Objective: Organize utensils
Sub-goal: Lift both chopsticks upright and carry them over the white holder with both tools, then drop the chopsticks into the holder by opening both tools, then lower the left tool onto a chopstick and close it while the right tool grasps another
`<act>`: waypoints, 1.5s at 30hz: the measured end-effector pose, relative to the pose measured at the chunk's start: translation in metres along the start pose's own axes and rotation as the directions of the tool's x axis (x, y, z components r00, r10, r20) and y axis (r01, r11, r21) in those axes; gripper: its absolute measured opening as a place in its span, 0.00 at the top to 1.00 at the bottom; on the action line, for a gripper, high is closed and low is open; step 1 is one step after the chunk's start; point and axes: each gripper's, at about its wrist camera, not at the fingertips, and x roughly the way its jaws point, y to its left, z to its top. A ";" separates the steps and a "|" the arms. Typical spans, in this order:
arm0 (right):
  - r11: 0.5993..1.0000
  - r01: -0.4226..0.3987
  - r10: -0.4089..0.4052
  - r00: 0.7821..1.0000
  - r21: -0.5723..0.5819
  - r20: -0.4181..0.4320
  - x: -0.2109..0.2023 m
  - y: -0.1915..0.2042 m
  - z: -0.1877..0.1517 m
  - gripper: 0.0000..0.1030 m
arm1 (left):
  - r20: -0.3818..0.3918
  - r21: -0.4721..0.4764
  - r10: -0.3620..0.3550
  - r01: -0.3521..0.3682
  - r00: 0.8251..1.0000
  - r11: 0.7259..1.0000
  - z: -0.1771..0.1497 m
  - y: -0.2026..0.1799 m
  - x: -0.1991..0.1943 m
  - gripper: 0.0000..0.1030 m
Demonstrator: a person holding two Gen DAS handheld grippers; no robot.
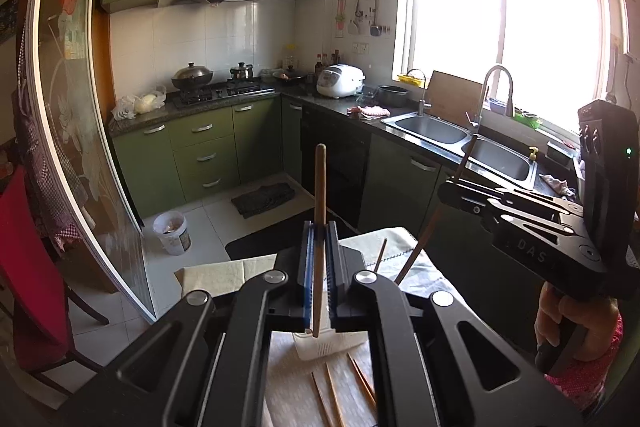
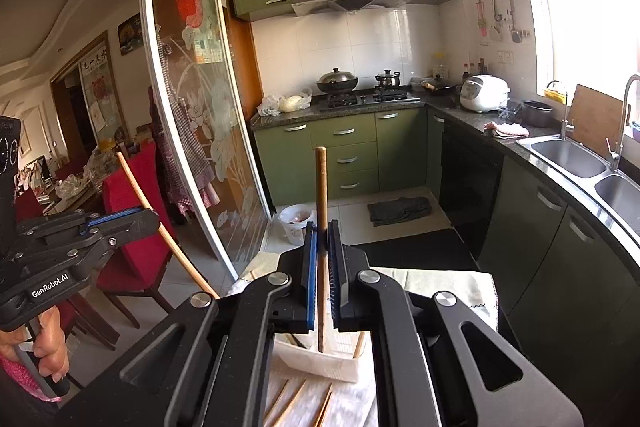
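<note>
Nearest each camera, a hand-held gripper is clamped on a single wooden chopstick. The left hand-held gripper [image 1: 319,269] pinches its chopstick [image 1: 319,195] between the blue pads, partway along the shaft, so the stick stands nearly upright with the thick end on top. The right hand-held gripper [image 2: 324,267] grips a second chopstick [image 2: 321,195] the same way.

Just below the jaws, on the cloth-covered surface [image 1: 216,275], sits a white slotted holder [image 1: 326,345]. Each held stick's lower tip hangs over it. Loose chopsticks [image 1: 340,387] lie flat on the cloth in front of the holder.

These sticks look light, stiff and smooth. A thin round shaft would likely pivot or slide in flat pads, so a hold near the middle, square across the shaft, seems best. Those lying flat leave little room beneath them, so their raised or thick ends are probably the easier place to pinch.

Beyond are the sink [image 1: 436,129] and stove [image 1: 218,91].
</note>
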 end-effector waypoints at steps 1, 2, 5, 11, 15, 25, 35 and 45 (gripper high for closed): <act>1.000 0.011 -0.011 1.000 0.000 -0.002 0.006 -0.002 0.002 0.94 | -0.006 -0.008 0.000 0.000 1.000 1.000 0.001 0.002 0.008 0.95; 1.000 0.019 -0.019 1.000 0.003 -0.010 0.013 -0.006 0.002 0.94 | -0.016 -0.016 -0.001 0.001 1.000 1.000 0.001 0.003 0.017 0.95; 0.999 0.034 -0.033 0.998 0.020 -0.055 0.042 -0.018 -0.004 0.94 | -0.052 -0.046 -0.007 0.005 0.999 0.999 -0.005 0.009 0.046 0.95; 0.999 0.033 -0.028 0.988 0.031 -0.150 0.092 -0.033 -0.040 0.94 | -0.147 -0.068 -0.013 0.003 0.989 0.998 -0.032 0.016 0.100 0.95; 0.999 0.033 -0.026 0.979 0.029 -0.203 0.114 -0.037 -0.063 0.94 | -0.217 -0.070 -0.022 0.007 0.976 0.998 -0.053 0.017 0.122 0.94; 1.000 0.019 -0.015 0.984 0.023 -0.176 0.100 -0.036 -0.077 0.83 | -0.251 -0.049 -0.011 -0.002 0.968 0.999 -0.062 0.017 0.118 0.77; 1.000 -0.013 0.009 0.969 -0.015 -0.246 0.055 -0.030 -0.143 0.74 | -0.476 -0.037 -0.012 -0.006 0.879 0.999 -0.140 0.019 0.124 0.73; 1.000 0.002 0.007 0.859 0.018 -0.511 0.100 -0.048 -0.261 0.74 | -0.723 -0.076 -0.030 -0.037 0.690 0.996 -0.250 0.019 0.199 0.77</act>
